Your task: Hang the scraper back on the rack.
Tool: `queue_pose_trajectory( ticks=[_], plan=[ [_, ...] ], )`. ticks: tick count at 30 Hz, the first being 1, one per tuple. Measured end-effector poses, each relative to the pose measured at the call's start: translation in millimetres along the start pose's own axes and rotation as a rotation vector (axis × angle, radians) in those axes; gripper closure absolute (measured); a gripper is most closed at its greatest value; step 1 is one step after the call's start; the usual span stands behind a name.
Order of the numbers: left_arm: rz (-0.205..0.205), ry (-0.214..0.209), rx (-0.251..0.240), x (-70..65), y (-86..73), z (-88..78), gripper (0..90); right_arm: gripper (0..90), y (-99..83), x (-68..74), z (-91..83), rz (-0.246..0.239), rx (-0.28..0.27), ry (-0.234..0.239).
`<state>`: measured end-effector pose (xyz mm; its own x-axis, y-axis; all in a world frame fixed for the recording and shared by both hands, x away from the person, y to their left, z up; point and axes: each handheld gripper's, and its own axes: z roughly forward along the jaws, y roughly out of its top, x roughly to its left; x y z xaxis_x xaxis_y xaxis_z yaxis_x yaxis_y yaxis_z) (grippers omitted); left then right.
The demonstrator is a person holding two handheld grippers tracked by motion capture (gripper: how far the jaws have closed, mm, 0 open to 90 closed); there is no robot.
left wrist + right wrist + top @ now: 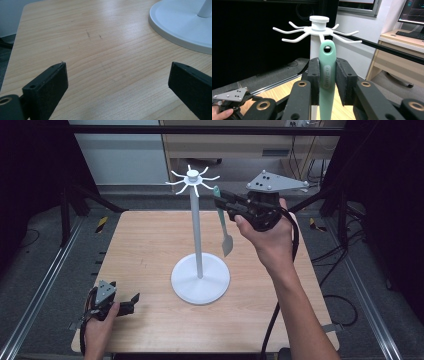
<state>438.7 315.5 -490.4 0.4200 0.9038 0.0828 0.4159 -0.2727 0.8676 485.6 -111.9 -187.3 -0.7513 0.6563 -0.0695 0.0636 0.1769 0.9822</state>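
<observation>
The right hand-held gripper (327, 82) clasped a green spatula (327, 75) by its handle, upper centre of frame, beside the white hook stand (198, 235). Hanging was in hand; next, its hole must meet a hook.

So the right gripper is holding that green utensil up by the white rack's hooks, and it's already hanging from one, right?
Not quite. The green utensil is not hanging yet: the right gripper is shut on its handle, and the hole at its top sits just below the hooks of the white rack, with none through it. The right gripper view shows this. The rest is right.
</observation>
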Motion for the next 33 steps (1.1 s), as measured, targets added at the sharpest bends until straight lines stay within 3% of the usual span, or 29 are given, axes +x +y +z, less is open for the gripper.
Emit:
queue_pose_trajectory(
  ticks=[33],
  plan=[
    [0.002, 0.001, 0.003, 0.0, -0.1, 0.3, 2.1, 74.4, 0.0, 2.8, 9.8, -0.009, 0.016, -0.013]
  ],
)
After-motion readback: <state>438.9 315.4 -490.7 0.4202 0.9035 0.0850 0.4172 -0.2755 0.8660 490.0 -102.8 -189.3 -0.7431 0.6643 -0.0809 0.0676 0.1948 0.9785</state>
